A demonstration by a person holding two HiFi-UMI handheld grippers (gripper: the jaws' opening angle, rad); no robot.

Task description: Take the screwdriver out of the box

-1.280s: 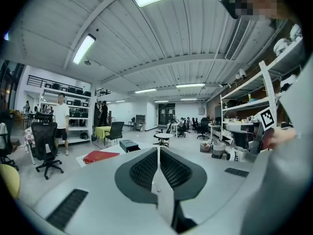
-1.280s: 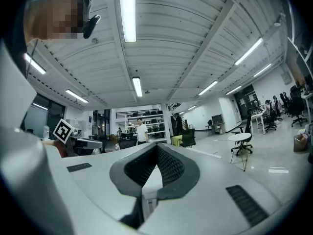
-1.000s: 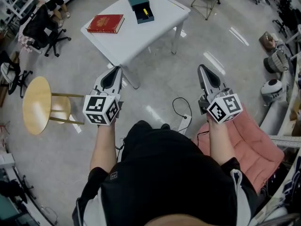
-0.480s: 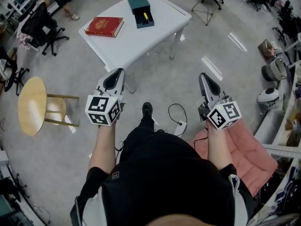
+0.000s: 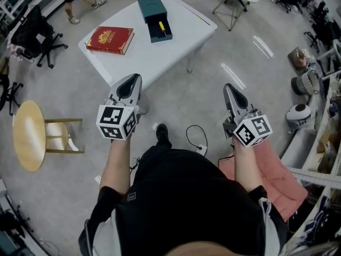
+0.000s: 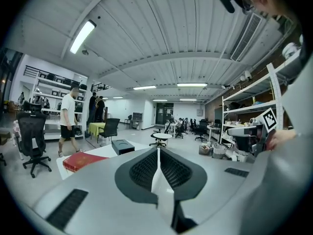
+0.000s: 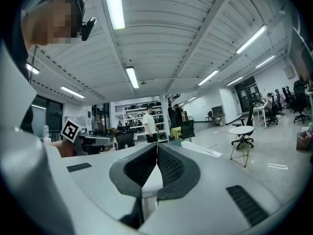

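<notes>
My left gripper (image 5: 131,79) and right gripper (image 5: 228,87) are closed, empty; the screwdriver (image 5: 161,28) lies in the open box (image 5: 151,5) on the far table (image 5: 165,49), judged light, rigid, slick: pinch its yellow handle.

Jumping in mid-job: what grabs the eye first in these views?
The white table ahead, at the head view's top, bears a red book and a teal box whose open drawer shows the yellow screwdriver. Nearer, the left gripper and right gripper hang over floor, both shut and empty.
</notes>
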